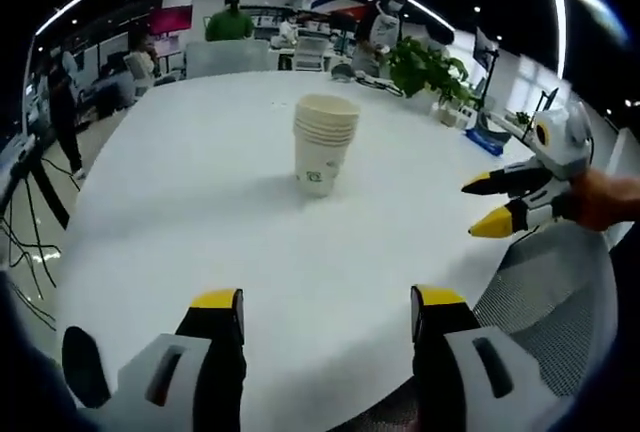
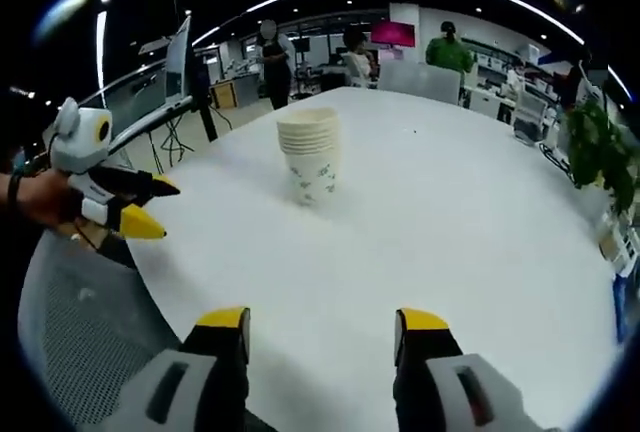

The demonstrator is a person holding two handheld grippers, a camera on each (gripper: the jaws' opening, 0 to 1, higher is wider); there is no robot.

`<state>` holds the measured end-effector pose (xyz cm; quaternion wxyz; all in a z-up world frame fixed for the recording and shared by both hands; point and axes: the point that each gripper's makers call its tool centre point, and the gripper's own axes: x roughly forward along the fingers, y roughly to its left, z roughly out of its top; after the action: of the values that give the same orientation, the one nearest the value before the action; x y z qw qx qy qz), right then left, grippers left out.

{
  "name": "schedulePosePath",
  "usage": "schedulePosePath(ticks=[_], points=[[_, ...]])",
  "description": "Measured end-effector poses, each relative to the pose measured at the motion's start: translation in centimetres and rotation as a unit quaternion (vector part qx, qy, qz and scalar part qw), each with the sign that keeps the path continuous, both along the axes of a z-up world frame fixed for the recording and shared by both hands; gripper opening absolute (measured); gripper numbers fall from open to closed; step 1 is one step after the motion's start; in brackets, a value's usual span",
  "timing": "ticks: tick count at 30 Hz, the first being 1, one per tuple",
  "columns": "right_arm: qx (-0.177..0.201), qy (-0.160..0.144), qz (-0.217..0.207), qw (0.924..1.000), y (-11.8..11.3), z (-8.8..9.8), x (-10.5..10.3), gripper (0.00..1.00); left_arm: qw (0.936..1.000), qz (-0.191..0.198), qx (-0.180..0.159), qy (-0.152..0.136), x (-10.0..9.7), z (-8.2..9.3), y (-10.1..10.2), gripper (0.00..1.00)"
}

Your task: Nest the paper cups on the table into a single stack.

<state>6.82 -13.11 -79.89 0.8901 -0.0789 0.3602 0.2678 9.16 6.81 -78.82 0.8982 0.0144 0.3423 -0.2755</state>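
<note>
A single stack of several nested white paper cups [image 1: 323, 143] stands upright on the white table [image 1: 200, 212], with a small green print on the lowest cup. In the left gripper view my left gripper [image 1: 327, 314] is open near the table's front edge, well short of the stack, nothing between its jaws. My right gripper [image 1: 482, 203] enters from the right, held by a hand, its yellow tips apart. In the right gripper view the stack [image 2: 311, 155] stands ahead of my open right gripper [image 2: 324, 331], and the left gripper [image 2: 153, 206] comes in from the left.
A grey mesh chair [image 1: 545, 292] sits by the table's near edge, also seen as the chair [image 2: 85, 322] at lower left in the right gripper view. Potted plants [image 1: 430, 67] stand at the table's far right. People and desks fill the office behind.
</note>
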Motion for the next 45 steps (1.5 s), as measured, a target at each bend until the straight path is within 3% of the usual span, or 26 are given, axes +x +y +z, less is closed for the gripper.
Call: schedulePosePath(ticks=[3,9,12,22,33,45], points=[[0.006,-0.009,-0.004,0.9999,0.1,0.6,-0.8,0.59,1.0,0.006,-0.001,-0.007,0.2,0.4,0.1,0.67],[0.019,-0.017,-0.032,0.9992,-1.0,0.7,-0.6,0.61,0.9998,0.003,0.01,-0.016,-0.3,0.0,-0.4,0.67],[0.028,-0.029,-0.048,0.998,-1.4,1.1,0.0,0.62,0.9997,0.001,-0.01,-0.022,-0.4,0.7,-0.8,0.67],[0.04,-0.036,-0.049,0.9974,-1.1,1.4,0.0,0.64,0.9982,-0.001,0.01,-0.059,-0.2,2.0,-0.8,0.67],[0.058,-0.039,-0.078,0.9945,-1.9,1.6,0.4,0.67,0.999,0.021,-0.001,-0.04,-0.1,1.9,0.0,0.66],[0.06,-0.033,-0.076,0.9947,-1.6,1.6,0.1,0.72,0.9987,0.003,0.027,-0.043,-0.2,1.3,0.0,0.68]])
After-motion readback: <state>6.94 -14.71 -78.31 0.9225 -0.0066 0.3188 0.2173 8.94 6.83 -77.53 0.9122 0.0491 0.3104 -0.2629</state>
